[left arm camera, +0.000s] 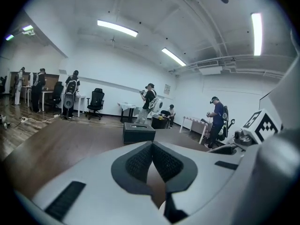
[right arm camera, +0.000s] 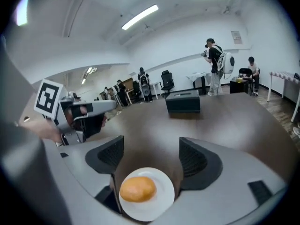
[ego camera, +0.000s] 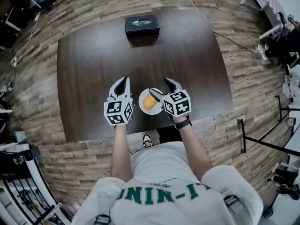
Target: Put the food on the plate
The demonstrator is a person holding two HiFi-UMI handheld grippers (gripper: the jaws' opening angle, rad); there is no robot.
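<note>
A round orange-yellow bun (ego camera: pixel 149 102) lies on a small white plate (ego camera: pixel 142 97) near the front edge of the dark wooden table (ego camera: pixel 93 55). My right gripper (ego camera: pixel 163 88) hovers just above the plate and is open. In the right gripper view nothing is between the jaws, and the bun (right arm camera: pixel 137 189) rests on the plate (right arm camera: pixel 164 203) below them. My left gripper (ego camera: pixel 123 80) hangs to the left of the plate and is shut and empty. Its pads (left arm camera: pixel 140 161) meet in the left gripper view.
A black box (ego camera: pixel 142 26) stands at the far side of the table, also visible as the black box (right arm camera: pixel 183 101) ahead of the right gripper. Several people, office chairs and desks fill the room beyond. Cables and racks lie on the floor around the table.
</note>
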